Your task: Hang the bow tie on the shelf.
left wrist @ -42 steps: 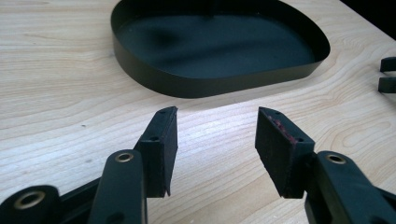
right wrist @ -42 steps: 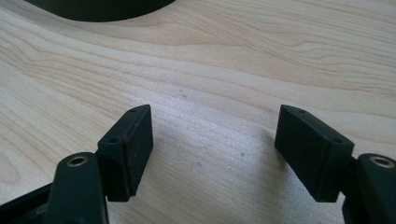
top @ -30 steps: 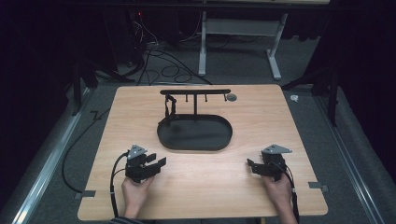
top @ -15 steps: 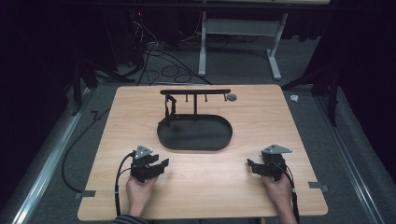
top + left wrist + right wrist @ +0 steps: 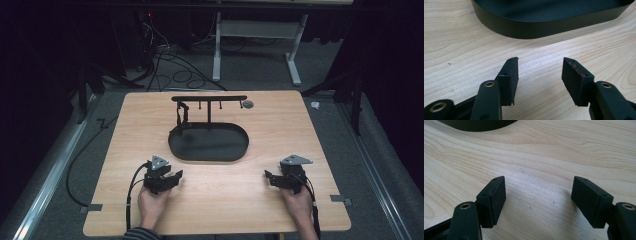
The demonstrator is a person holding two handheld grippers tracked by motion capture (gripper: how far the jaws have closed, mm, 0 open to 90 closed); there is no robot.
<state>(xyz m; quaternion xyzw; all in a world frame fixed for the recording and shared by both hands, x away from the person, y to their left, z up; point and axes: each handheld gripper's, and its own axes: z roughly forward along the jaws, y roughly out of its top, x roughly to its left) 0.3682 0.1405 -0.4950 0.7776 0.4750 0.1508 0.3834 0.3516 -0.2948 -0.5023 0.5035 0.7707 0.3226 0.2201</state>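
Black oval tray point(image 5: 208, 142) with its upright T-shaped rack point(image 5: 209, 99) sits at the middle of the pale wooden tabletop point(image 5: 280, 125), nearer the far edge than the person's side. A short black strap point(image 5: 182, 114) hangs from the left end of the rack's crossbar, and a small grey disc point(image 5: 247, 104) lies on the wood just beside the bar's right tip. Nearer the person, the left hand-held gripper point(image 5: 176, 176) rests low over the wood, close to the tray's front left curve; its jaws have just been opening and stand apart with nothing between them, the tray's dark wall point(image 5: 544, 25) rising just ahead in the left gripper view. The right hand-held gripper point(image 5: 268, 176) is well apart from the left one, off the tray's front right corner, its jaws likewise spread wide over bare wood, holding nothing. In the right gripper view, a sliver of the tray's edge point(image 5: 476, 125) shows at the upper left. Cables point(image 5: 131, 187) trail back from both tools.
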